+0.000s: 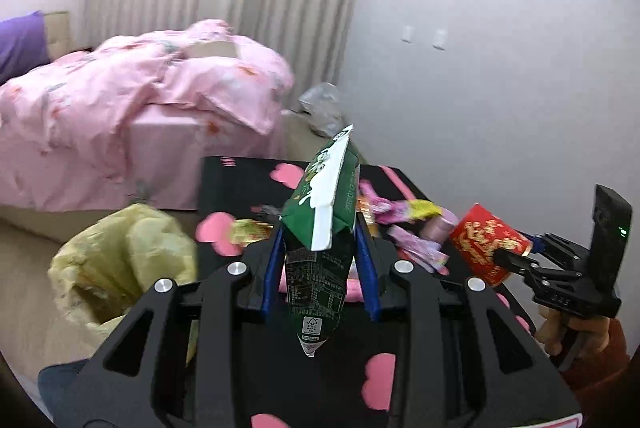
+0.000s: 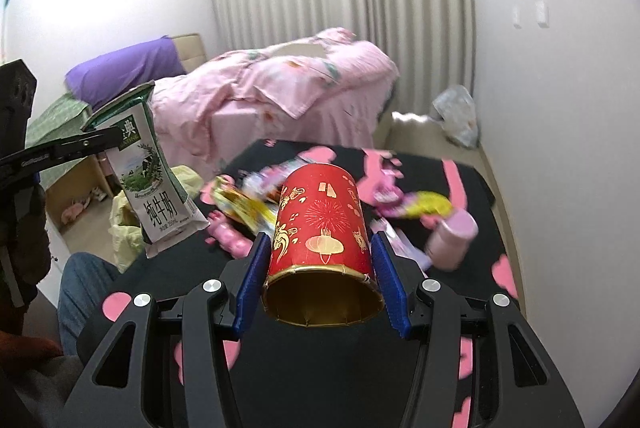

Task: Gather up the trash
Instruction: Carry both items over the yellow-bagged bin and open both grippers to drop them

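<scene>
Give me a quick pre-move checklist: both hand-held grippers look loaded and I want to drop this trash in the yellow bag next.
1. Left hand-held gripper clamped on the milk carton: ok.
2. Right hand-held gripper clamped on the red paper cup: ok.
3. Both items lifted off the black table: ok.
4. Yellow bag mouth open: ok.
5. Carton directly over the bag: not ok, bag sits to its left.
6. Cup empty: ok, gold inside shows nothing.

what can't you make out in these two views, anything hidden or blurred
- Inside of the yellow bin bag: left wrist view, the left claw frame covers part of it.
- Wrappers on the table: motion-blurred, print unreadable.
- Red cup far end: right wrist view, hidden behind its own body.
- Milk carton front print: edge-on in the left wrist view.
</scene>
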